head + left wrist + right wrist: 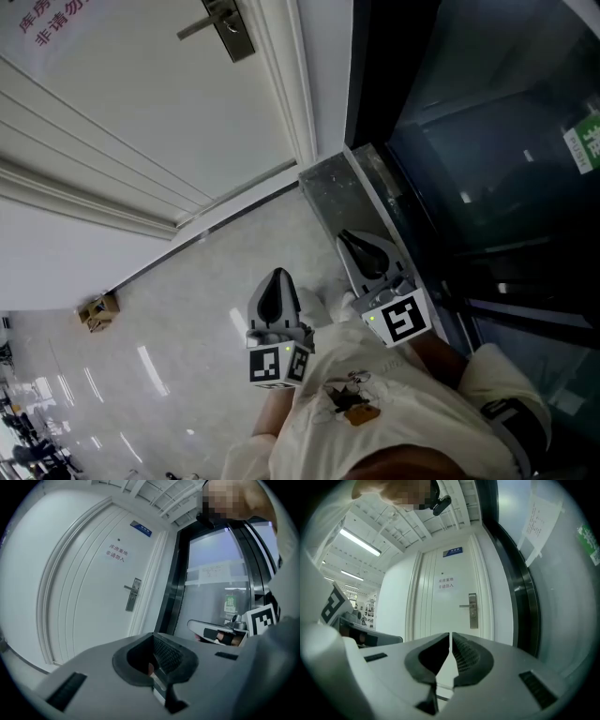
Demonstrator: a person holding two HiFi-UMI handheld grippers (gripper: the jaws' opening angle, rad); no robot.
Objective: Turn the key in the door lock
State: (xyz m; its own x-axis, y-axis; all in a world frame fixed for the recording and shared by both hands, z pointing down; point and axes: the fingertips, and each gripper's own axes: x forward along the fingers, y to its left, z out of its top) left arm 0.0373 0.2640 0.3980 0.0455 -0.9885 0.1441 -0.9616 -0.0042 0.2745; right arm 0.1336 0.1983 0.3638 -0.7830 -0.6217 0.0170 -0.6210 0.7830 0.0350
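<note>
The white door (141,112) carries a metal lock plate with a lever handle (225,26), also seen as the lock plate (133,594) and the lock plate (473,610). No key shows in any view. My left gripper (275,295) hangs over the floor, well short of the door, and its jaws (153,635) are shut with nothing clearly between them. To its right, my right gripper (368,255) is level, also far from the lock. Its tips (450,634) meet in a thin line, with nothing held.
A dark-framed glass wall (487,169) runs along the right of the door, with a metal-clad base (337,187). A small cardboard box (97,312) lies on the shiny floor by the door's foot. A notice with red lettering (52,19) is on the door.
</note>
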